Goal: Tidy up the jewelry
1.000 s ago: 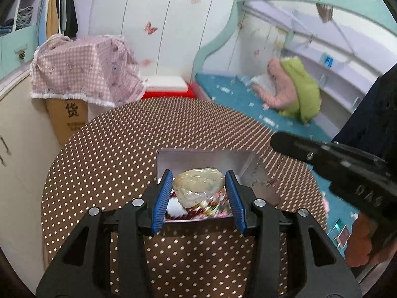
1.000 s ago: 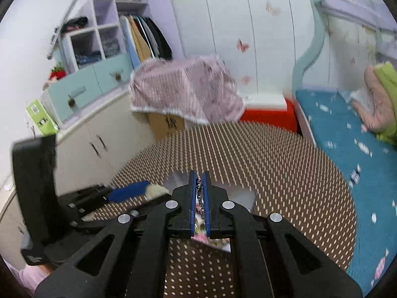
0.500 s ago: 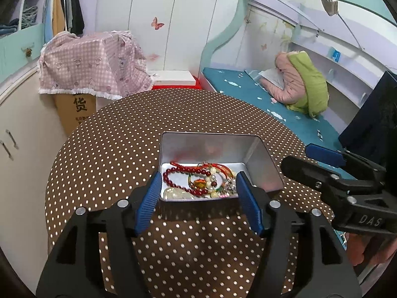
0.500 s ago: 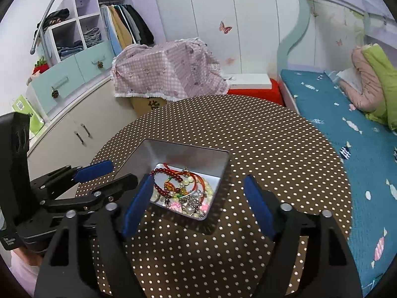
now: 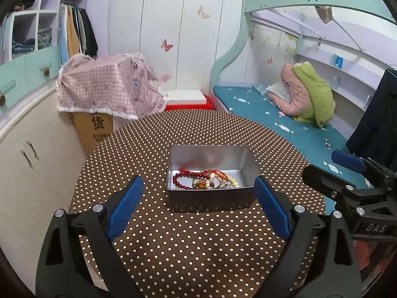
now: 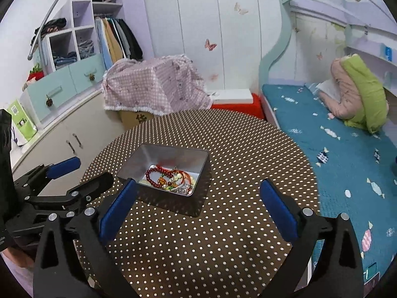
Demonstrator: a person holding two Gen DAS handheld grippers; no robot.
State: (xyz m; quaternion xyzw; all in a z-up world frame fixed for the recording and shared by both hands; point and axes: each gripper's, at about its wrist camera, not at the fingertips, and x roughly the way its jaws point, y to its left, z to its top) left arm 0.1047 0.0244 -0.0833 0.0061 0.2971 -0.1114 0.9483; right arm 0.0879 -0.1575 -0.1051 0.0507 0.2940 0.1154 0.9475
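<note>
Metal tin (image 5: 208, 200) with beaded jewelry (image 5: 198, 180); hand-held grippers apart.

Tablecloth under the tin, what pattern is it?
Brown tablecloth with small white polka dots, clearest in the left wrist view.

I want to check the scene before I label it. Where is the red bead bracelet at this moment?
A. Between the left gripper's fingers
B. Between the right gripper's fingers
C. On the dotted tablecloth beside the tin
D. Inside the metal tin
D: the red bead bracelet lies inside the metal tin with the other jewelry, and the left gripper and right gripper are both open and empty.
</note>
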